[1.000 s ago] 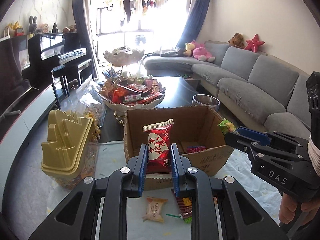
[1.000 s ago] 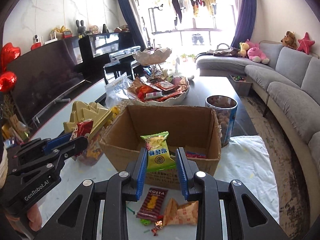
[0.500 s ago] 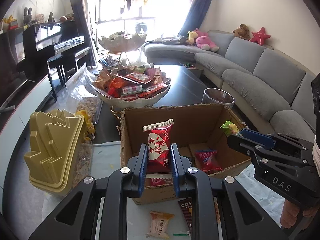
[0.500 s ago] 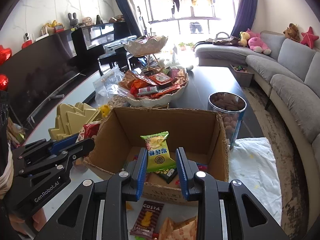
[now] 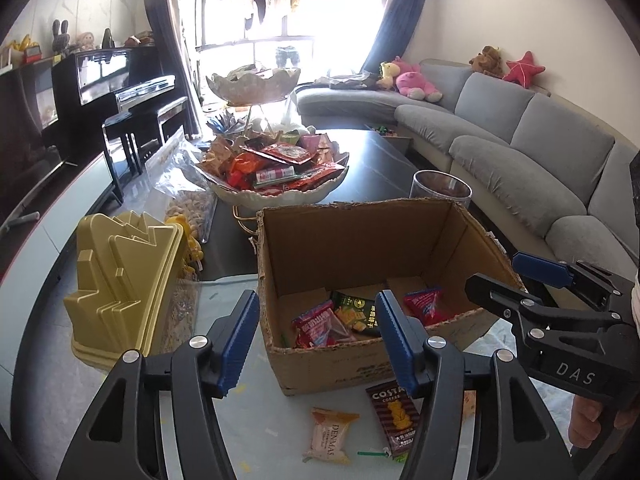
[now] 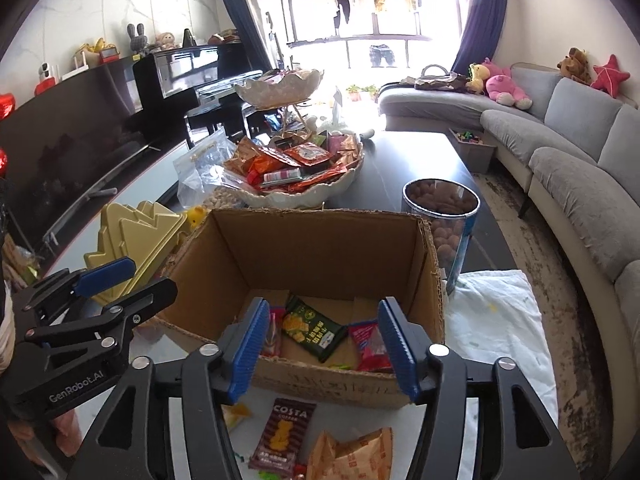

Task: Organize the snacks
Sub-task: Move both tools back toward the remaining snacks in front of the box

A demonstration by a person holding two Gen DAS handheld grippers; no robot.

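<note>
Snack packets point(image 5: 352, 316) lie in the cardboard box point(image 5: 360, 236) below the left gripper point(image 5: 316, 332) and right gripper point(image 6: 320, 340), both opening, jaws empty.

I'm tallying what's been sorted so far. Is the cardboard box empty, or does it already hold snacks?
Not empty. The cardboard box holds several packets on its floor, among them a dark green one and a red one; most of the box is unfilled.

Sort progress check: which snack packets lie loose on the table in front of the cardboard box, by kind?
COSTA coffee packet: 1
DENMAS packet: 1
Orange paper packet: 1
Total: 3
</note>
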